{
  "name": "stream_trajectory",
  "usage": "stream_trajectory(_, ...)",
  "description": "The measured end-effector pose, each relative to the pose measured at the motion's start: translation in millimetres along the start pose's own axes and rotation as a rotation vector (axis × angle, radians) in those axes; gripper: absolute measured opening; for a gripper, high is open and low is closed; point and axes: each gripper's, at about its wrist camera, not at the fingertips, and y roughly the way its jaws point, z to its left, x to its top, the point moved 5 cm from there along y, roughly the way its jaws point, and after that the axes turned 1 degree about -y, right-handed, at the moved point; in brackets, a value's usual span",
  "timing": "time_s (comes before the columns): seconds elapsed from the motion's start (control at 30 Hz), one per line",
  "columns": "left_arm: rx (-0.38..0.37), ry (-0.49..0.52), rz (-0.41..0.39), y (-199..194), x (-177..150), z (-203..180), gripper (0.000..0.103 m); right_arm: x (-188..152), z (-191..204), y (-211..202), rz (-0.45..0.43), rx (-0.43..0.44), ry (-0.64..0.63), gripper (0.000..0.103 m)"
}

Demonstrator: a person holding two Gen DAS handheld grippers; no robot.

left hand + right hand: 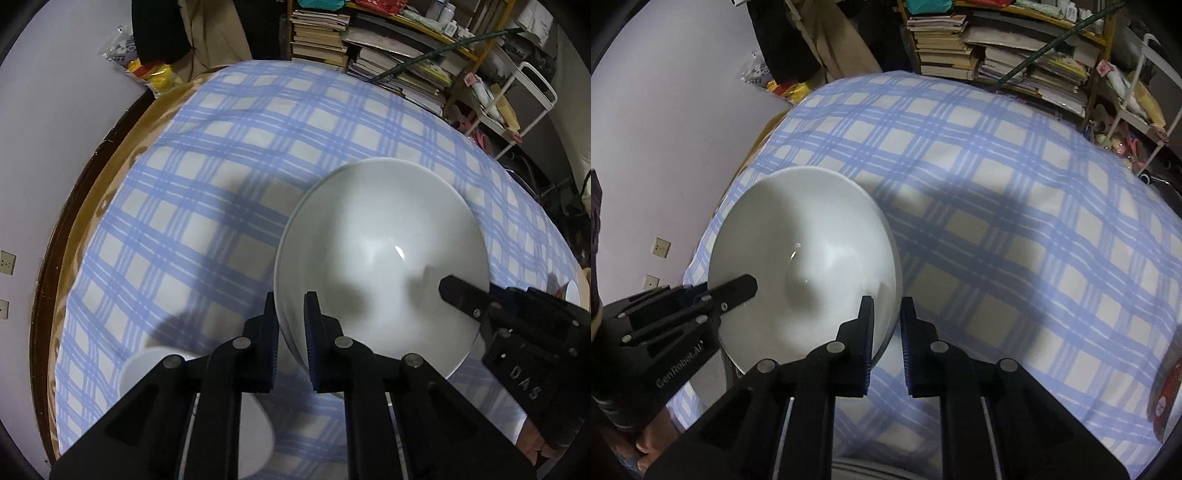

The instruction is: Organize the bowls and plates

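Note:
A large white bowl (384, 254) sits over the blue checked cloth, held from two sides. My left gripper (291, 321) is shut on its near left rim, one pad inside the bowl and one outside. In the right wrist view the same bowl (805, 258) lies to the left, and my right gripper (886, 325) is shut on its right rim in the same way. Each view also shows the other gripper's inner finger (458, 293) (735, 288) lying over the opposite rim. A second rim line shows along the bowl's left edge; I cannot tell whether another bowl is nested under it.
A smaller white dish (147, 373) lies low on the left under my left gripper. A red-patterned dish (1165, 391) pokes in at the right edge. The checked cloth (1015, 206) covers a round table (48, 258) near a wall, and shelves of books (388, 48) stand behind it.

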Motion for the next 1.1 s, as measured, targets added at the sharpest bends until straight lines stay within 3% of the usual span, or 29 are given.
stream_trajectory(0.3,-0.011,0.025,0.026,-7.8,-22.0,-20.9,0.013,-19.7,-14.3,-23.3,-0.013,-0.007,0.013,0.015)
stream_trajectory(0.83,0.018,0.039,0.083,3.4,-52.6,-25.7,0.013,-59.2,-17.0,-13.9,0.03,0.001,0.015,0.016)
stream_trajectory(1.1,0.037,0.039,0.056,0.7,-54.0,-24.0,0.014,-63.3,-13.3,-13.0,0.027,-0.019,-0.023,0.016)
